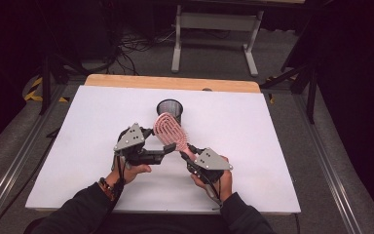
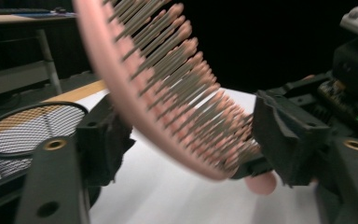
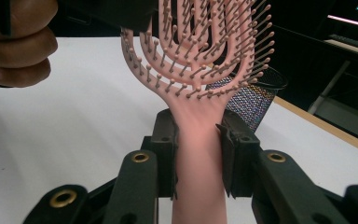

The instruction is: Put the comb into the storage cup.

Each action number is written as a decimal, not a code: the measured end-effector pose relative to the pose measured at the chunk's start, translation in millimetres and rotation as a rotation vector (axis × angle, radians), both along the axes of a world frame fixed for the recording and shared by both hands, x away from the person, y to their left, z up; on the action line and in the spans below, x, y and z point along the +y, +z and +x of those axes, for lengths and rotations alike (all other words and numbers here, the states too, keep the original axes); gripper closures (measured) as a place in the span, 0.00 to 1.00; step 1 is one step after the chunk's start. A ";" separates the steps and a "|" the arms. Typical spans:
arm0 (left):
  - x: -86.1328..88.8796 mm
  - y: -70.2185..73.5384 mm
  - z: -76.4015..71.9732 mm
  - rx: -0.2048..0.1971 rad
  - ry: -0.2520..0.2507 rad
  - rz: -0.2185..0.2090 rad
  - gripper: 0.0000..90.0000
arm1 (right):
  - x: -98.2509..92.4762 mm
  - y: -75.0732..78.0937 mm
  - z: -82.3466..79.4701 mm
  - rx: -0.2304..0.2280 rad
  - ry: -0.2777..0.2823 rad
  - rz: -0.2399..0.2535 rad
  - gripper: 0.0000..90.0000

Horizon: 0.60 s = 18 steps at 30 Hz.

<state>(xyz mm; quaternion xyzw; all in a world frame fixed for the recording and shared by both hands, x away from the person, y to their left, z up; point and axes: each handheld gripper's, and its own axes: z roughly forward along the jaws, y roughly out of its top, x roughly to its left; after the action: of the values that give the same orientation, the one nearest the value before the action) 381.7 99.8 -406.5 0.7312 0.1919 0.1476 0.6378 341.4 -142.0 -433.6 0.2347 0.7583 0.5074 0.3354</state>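
Observation:
A pink hairbrush [image 1: 168, 127] is held tilted above the white table [image 1: 78, 146], head up, toward a black mesh cup [image 1: 169, 108]. My right gripper [image 3: 198, 158] is shut on its handle. My left gripper [image 2: 191, 140] straddles the lower part of the hairbrush [image 2: 168, 93]: one pad lies against the back and the other against the bristle tips. In the right gripper view the hairbrush [image 3: 200, 84] rises straight up, with the mesh cup [image 3: 251, 102] behind it at the right. In the high view the left gripper [image 1: 169, 147] and the right gripper [image 1: 187, 153] meet at the table's middle.
The mesh cup [image 2: 28, 135] stands upright just beyond the brush. The person's left hand [image 3: 14, 46] is close at the upper left of the right gripper view. A wooden edge [image 1: 175, 83] runs along the table's far side, with a desk frame [image 1: 214, 29] behind.

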 end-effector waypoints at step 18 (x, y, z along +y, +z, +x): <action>-2.3 2.3 2.1 0.036 0.006 -0.068 0.61 | 13.4 -7.4 -0.9 -0.049 -0.081 -0.034 0.77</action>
<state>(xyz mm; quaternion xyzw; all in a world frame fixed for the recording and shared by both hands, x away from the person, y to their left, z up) 383.8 97.5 -404.2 0.7110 0.2104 0.1294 0.6584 340.6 -128.6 -441.0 0.2469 0.7482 0.4860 0.3783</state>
